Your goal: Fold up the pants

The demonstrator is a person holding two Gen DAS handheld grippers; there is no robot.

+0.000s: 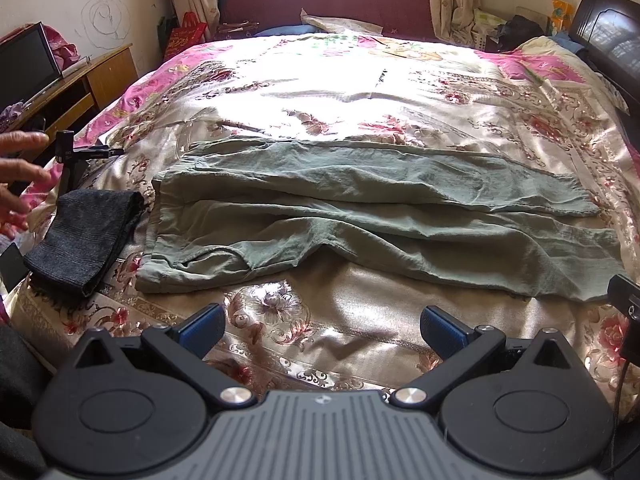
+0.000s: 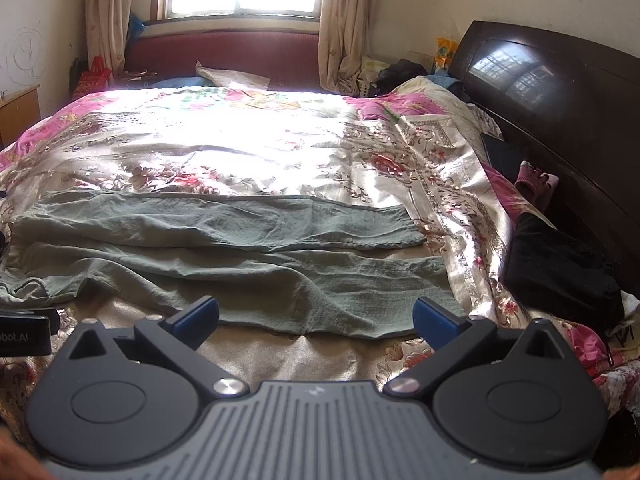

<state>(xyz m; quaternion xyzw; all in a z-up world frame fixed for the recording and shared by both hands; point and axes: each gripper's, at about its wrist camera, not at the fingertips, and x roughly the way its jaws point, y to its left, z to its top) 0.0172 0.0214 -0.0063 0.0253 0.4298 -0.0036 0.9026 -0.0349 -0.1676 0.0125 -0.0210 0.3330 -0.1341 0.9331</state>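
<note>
Grey-green pants (image 1: 360, 216) lie spread across the floral bedspread (image 1: 320, 92), waistband to the left, both legs running right. They also show in the right wrist view (image 2: 240, 248). My left gripper (image 1: 323, 330) is open and empty, hovering over the bedspread just in front of the pants' near edge, near the crotch. My right gripper (image 2: 316, 320) is open and empty, with its fingertips just over the near leg's lower edge, toward the cuff end.
A folded dark garment (image 1: 84, 240) lies left of the waistband. A bare hand (image 1: 20, 172) and a small black stand (image 1: 66, 152) are at the left edge. A wooden desk (image 1: 80, 84) stands left; a dark headboard (image 2: 560, 112) and black clothing (image 2: 560, 276) are on the right.
</note>
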